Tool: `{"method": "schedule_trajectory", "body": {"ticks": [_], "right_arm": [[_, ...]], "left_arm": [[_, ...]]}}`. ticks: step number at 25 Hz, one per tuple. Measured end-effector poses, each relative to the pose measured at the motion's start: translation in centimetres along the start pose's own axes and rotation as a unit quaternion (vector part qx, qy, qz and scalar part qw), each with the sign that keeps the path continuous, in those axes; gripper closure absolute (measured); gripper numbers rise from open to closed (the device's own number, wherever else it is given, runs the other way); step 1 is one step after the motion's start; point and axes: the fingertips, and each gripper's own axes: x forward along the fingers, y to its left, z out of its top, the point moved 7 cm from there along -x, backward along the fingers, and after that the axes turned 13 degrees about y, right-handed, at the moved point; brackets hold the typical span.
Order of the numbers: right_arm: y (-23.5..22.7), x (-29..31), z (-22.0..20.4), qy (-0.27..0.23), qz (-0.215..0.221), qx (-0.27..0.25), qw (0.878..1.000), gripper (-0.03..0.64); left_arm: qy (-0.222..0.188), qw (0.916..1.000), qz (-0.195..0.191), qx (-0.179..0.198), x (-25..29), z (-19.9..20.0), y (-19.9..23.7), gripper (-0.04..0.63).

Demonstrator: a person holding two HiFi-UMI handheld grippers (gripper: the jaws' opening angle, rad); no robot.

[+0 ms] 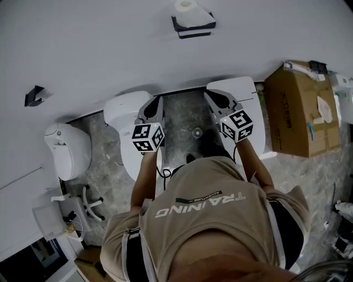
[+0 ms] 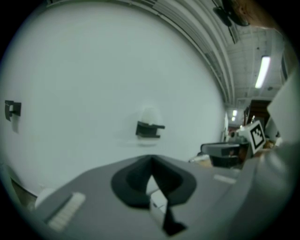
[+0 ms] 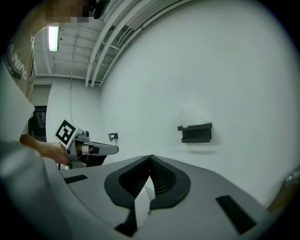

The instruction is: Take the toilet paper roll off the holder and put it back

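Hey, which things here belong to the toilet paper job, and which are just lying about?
Job: toilet paper roll; black holder; left gripper; right gripper, both with fingers shut and empty.
Lying about: cardboard box; white toilet; black wall hook.

- The left claw (image 1: 155,101) is held out ahead of the body, pointed forward and tipped slightly below level.
- Its jaws are seen closed, tip against tip, in the left gripper view.
- The right claw (image 1: 212,96) is held alongside it, apart from it, at much the same reach and tilt.
- Its jaws are likewise seen shut together in the right gripper view.
- A marker cube is carried on top of each: left cube (image 1: 148,137), right cube (image 1: 237,125).
- Both forearms are stretched forward from the torso: left forearm (image 1: 144,179), right forearm (image 1: 252,161).
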Motion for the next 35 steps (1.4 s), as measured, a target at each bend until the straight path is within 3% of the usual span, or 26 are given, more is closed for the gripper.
{"method": "schedule_trajectory", "body": {"ticks": [7,15,35], "right_arm": [[5.0,-4.0,-2.0,-0.005,-0.039,0.015,0.999,0.606],[6.3,-7.2,-2.7,-0.015,-0.053,0.012,0.998,0.606],[1.8,-11.1,-1.8,-0.068,-0.048,0.021,0.996,0.606]], "left_arm": [[-0.013,0.9995,-0.023,0.018,-3.7,-2.1,-1.6,0.592],[-0.022,0.9988,-0.032,0.027,-6.1,-3.1,-5.2,0.592],[-0.041,0.9984,-0.011,0.038,-5.5,-0.4,-9.8,0.592]]}}
